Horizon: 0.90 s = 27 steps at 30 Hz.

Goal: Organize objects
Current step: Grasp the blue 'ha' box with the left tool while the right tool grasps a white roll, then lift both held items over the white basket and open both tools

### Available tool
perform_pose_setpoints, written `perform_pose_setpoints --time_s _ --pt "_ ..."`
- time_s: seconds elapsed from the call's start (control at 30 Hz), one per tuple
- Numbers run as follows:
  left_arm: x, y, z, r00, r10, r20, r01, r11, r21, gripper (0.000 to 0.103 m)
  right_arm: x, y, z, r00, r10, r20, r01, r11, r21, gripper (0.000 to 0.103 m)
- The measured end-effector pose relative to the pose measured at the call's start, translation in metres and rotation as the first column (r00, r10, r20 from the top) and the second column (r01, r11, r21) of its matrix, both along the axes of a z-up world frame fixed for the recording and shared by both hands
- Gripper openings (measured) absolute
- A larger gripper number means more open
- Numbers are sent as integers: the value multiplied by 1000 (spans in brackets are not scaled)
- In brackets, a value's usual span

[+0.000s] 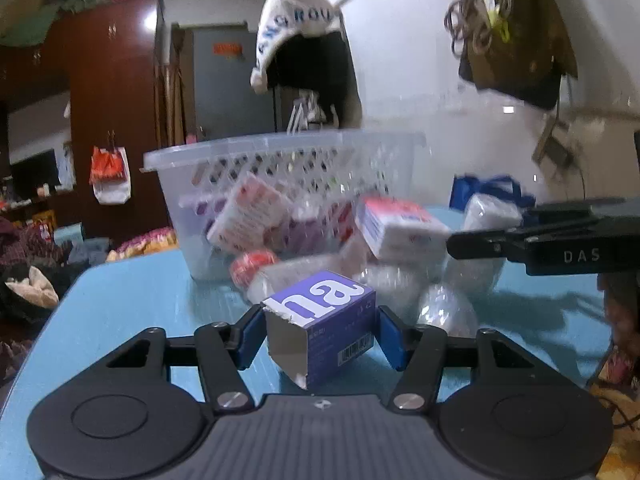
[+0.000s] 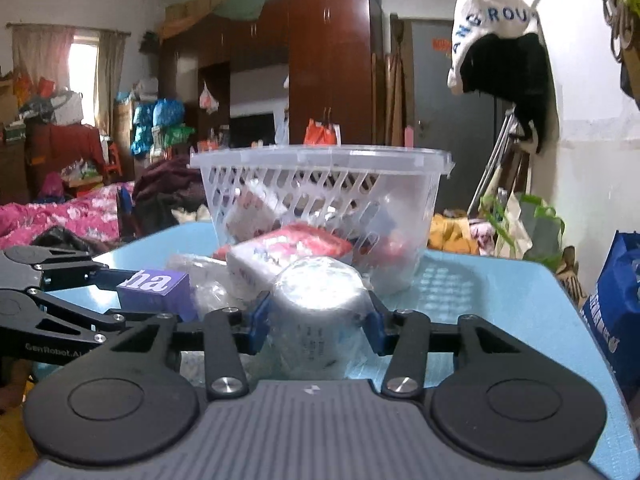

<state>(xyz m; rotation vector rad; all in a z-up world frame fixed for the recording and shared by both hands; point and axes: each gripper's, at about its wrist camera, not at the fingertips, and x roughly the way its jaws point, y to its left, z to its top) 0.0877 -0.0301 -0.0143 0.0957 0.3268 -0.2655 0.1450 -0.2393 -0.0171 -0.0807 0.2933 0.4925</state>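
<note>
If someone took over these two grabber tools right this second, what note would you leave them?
Left gripper: shut on the purple box, just above the blue table.
Right gripper: shut on the clear-wrapped packet.
Clear basket: behind the pile, already holding several packs.
Left on the table: the red-and-white pack and other wrapped items.
Next, probably: drop both held items into the basket.

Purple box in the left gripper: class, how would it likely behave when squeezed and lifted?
The purple box looks like thin card with a torn-open end, so probably light and crushable. Its flat sides suit the left gripper; rolling seems unlikely.
</note>
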Motion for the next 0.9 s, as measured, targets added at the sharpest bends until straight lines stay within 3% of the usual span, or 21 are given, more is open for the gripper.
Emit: perform_pose_setpoints --time_s 0.17,0.33,0.9 --pt "-13 7 5 997 12 79 -10 1000 -26 62 -7 -10 1 998 -12 57 8 998 66 51" --pt "-22 19 14 992 37 124 -29 998 -64 62 -7 -19 3 998 -47 47 41 993 113 51" --pt "-21 29 17 990 60 124 -47 993 -106 62 -15 -27 12 997 -36 61 27 990 137 51"
